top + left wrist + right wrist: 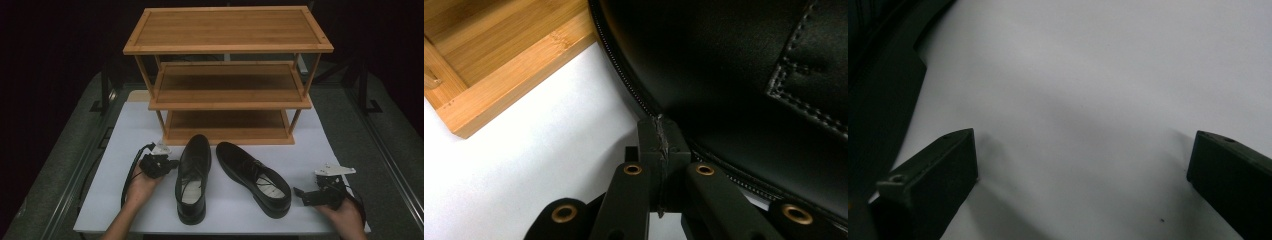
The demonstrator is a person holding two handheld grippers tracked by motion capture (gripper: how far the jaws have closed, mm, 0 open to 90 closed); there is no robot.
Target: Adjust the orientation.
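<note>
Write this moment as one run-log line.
left gripper: shut, against left shoe | right gripper: open, empty | right shoe: untouched | bamboo rack: empty

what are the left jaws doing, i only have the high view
observer: left gripper is shut, nothing between the jaws
operator: where are its tips
observer: right at the sole edge of the left shoe; contact i can't tell
operator: and the right one
observer: right gripper is wide open over bare table, nothing between the jaws
</note>
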